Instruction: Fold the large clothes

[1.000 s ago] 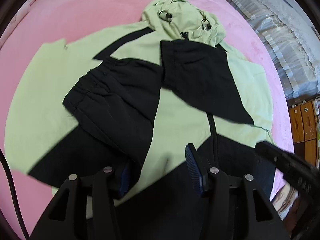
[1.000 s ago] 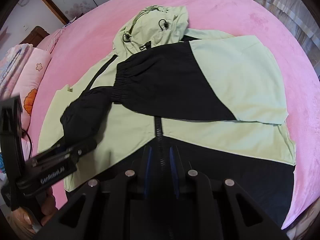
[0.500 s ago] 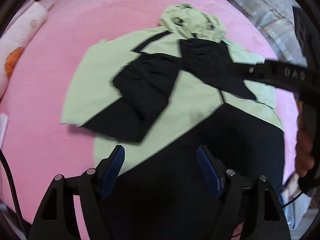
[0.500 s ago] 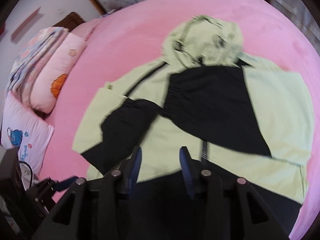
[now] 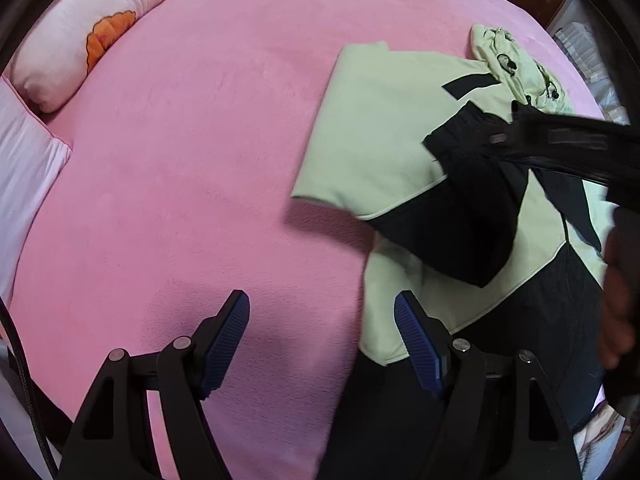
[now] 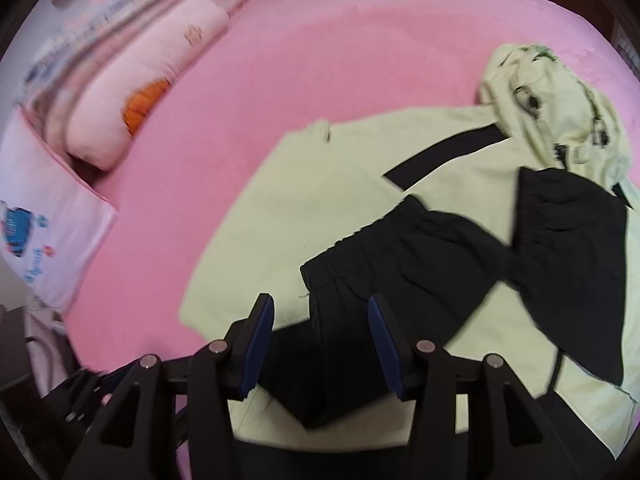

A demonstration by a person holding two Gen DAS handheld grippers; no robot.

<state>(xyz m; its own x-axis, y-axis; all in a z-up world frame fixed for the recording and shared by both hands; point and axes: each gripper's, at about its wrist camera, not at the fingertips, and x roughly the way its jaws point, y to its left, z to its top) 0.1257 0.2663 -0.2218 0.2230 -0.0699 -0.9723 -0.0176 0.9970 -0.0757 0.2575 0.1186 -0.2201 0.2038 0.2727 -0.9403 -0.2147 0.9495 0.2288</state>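
1. Our left gripper [image 5: 322, 334] points steeply down with its jaws spread wide and nothing between them; under the gap lies bare pink bedcover [image 5: 200, 160].
2. Its right blue pad [image 5: 418, 344] sits over the near left edge of the jacket [image 5: 372, 128]; whether it touches the cloth we cannot tell.
3. Our right gripper [image 6: 320, 344] has its jaws parted and opening. Through the gap we see a black sleeve [image 6: 400, 256], but the pads do not press on it.
4. In the left wrist view the right tool crosses the upper right of the frame as a dark blurred bar, with a hand [image 5: 618, 300] at the right edge.
5. The light green and black jacket lies flat on the bedcover, front up. Both black sleeves are folded inward across the chest, their cuffs near each other.
6. The hood [image 6: 548, 92] lies crumpled at the far end of the jacket; the black hem is the part nearest us.
7. Farther left, at the bed's edge, we see a pink pillow [image 6: 132, 92] with an orange print, and a white pillow [image 6: 44, 216] beside it.
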